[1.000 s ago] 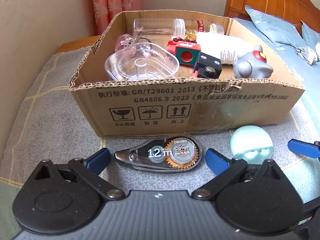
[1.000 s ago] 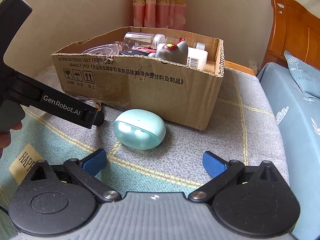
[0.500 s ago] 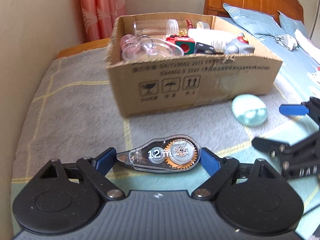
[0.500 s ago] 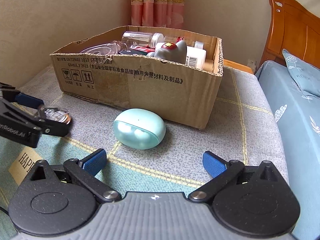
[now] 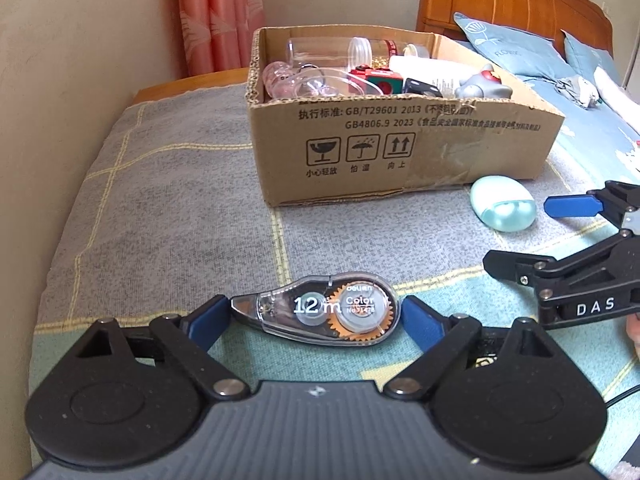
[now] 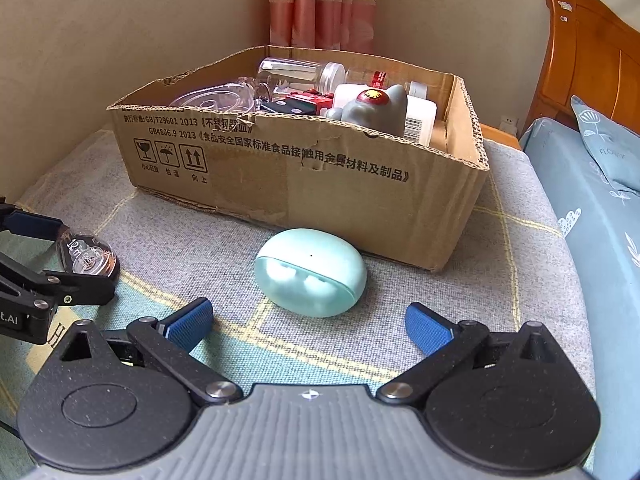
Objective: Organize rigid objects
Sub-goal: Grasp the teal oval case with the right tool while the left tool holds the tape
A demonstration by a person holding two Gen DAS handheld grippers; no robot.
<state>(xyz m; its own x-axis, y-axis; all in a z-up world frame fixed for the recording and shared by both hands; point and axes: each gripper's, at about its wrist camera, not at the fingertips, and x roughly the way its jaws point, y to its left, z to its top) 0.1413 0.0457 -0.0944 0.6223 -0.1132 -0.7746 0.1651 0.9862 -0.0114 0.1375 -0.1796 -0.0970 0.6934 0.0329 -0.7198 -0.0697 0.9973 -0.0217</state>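
Observation:
My left gripper (image 5: pixel 316 314) is shut on a clear correction tape dispenser (image 5: pixel 320 308) marked "12 m" and holds it above the blanket; the dispenser also shows in the right wrist view (image 6: pixel 86 258). A mint-green oval earbud case (image 6: pixel 312 276) lies on the blanket in front of the cardboard box (image 6: pixel 360 196). My right gripper (image 6: pixel 308 324) is open and empty, just short of the case. The case also shows in the left wrist view (image 5: pixel 502 202), beside the right gripper's blue fingertip (image 5: pixel 572 206).
The box (image 5: pixel 400 148) holds clear plastic containers, a red cube, a black die, a white bottle and a grey figure (image 6: pixel 372 110). The wall is at the left, a wooden headboard (image 5: pixel 512 4) and blue pillows at the right.
My left gripper has pulled back from the box and lifted with the tape dispenser in it. My right gripper has barely moved.

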